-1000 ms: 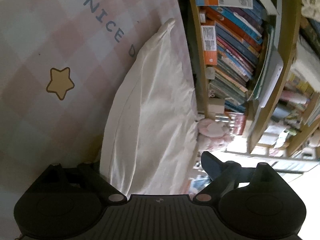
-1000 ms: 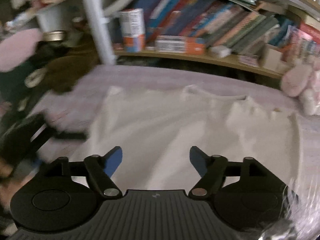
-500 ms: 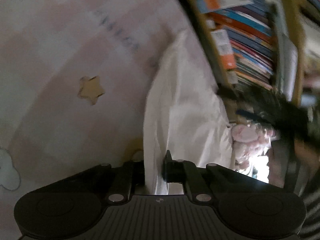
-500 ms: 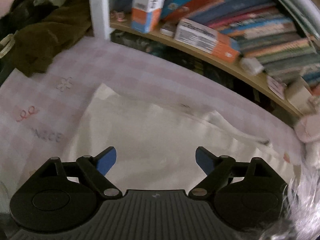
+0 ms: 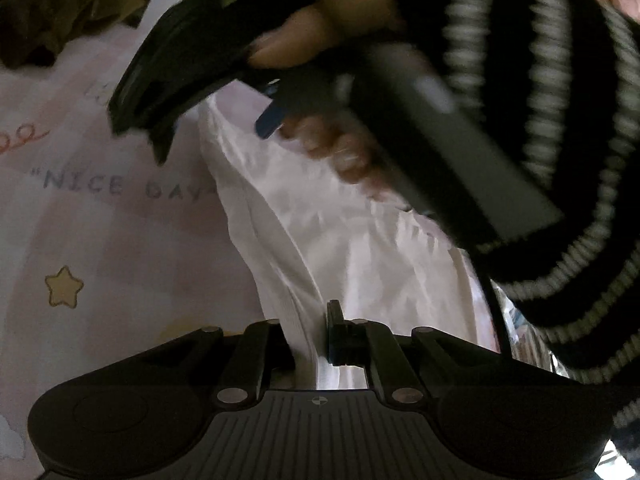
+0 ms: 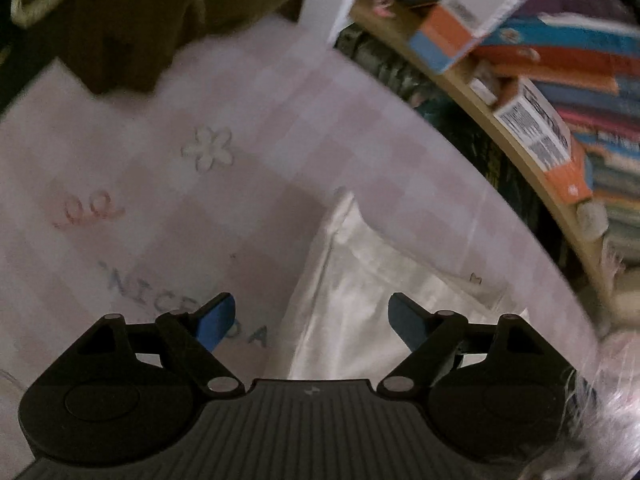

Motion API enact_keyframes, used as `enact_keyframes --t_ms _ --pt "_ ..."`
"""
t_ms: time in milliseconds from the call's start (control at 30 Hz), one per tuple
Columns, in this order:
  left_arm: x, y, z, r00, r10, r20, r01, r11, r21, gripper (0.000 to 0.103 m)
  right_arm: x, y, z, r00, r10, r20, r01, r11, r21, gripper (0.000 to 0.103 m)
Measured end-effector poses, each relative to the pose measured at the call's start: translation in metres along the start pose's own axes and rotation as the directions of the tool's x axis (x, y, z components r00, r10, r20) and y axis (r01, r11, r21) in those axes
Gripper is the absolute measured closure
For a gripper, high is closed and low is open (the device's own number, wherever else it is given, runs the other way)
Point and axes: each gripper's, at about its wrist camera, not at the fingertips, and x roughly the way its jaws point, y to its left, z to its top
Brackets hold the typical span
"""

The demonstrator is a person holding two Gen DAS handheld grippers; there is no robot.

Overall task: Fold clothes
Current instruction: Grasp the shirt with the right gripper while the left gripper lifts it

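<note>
Looking along the left gripper [image 5: 310,338]: jaws together, clamped on an edge of the white garment [image 5: 340,240], cloth pinched between the fingers and running up and away from them. A second ago these jaws stood wide apart over the loose cloth; half a second ago they had closed on it. The grip is now made. The garment lies on a pink checked bedsheet [image 5: 120,240] printed with a yellow star [image 5: 63,286] and lettering. Across the top of this view, blurred, the person's right hand [image 5: 336,152] in a black-and-white striped sleeve [image 5: 560,160] carries the right gripper's body over the cloth; it was not in this view a second ago. Dark olive clothing [image 5: 60,12] sits at the far corner of the sheet.

Looking along the right gripper [image 6: 310,322]: blue-padded jaws apart, holding nothing. It hangs above the garment's near-left part, one finger over the sheet's lettering, the other over cloth. The garment's far corner [image 6: 344,204] points away toward a wooden bookshelf [image 6: 520,148] packed with books [image 6: 580,60]. A flower print [image 6: 208,150] shows on the sheet beyond. Over the last second this view swung left, from the wide middle of the garment toward its left corner.

Judgement: one edge is secured, and the right gripper seems to be heading for the matching corner. Once both are held, the side can be lifted and carried over for a fold. No fold has been made yet.
</note>
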Motion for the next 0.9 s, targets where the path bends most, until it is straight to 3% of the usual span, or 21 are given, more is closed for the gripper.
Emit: enact_keyframes --t_ms 167,233,267,300,333,600,767,900 --pt "-0.005 -0.006 -0.001 1.0 -0.005 0.004 0.005 0.998 0.07 0.095 0.015 -0.003 -0.008 0.998 -0.035 -0.054 0.034 0.999 -0.006 0.021" --pt "-0.008 -0.008 -0.002 1.0 -0.008 0.003 0.007 0.995 0.096 0.095 0.018 -0.011 -0.013 0.997 -0.021 -0.07 0.023 1.0 0.022 0.042" --pt "-0.009 -0.009 -0.003 1.0 -0.008 0.001 0.008 0.994 0.106 0.095 0.018 -0.016 -0.016 0.997 -0.011 -0.076 0.014 0.999 0.037 0.069" --pt "-0.01 -0.01 -0.003 1.0 -0.008 -0.001 0.008 0.993 0.115 0.095 0.018 -0.02 -0.018 0.997 -0.001 -0.082 0.005 0.999 0.052 0.089" --pt "-0.011 -0.011 -0.004 1.0 -0.009 -0.005 0.01 0.992 0.127 0.095 0.018 -0.025 -0.021 0.996 0.011 -0.084 -0.006 0.998 0.066 0.094" --pt "-0.025 -0.038 -0.003 0.999 -0.037 0.017 0.032 0.973 0.23 0.096 -0.037 -0.08 -0.056 0.991 0.109 0.082 -0.118 0.987 0.113 0.096" --pt "-0.012 -0.085 -0.001 0.998 -0.061 0.021 0.052 0.954 0.296 0.096 -0.064 -0.132 -0.088 0.976 0.126 0.177 -0.155 0.975 0.159 0.096" --pt "0.004 -0.124 -0.009 0.998 -0.066 0.012 0.058 0.937 0.346 0.096 -0.061 -0.184 -0.129 0.958 0.154 0.243 -0.203 0.96 0.191 0.097"
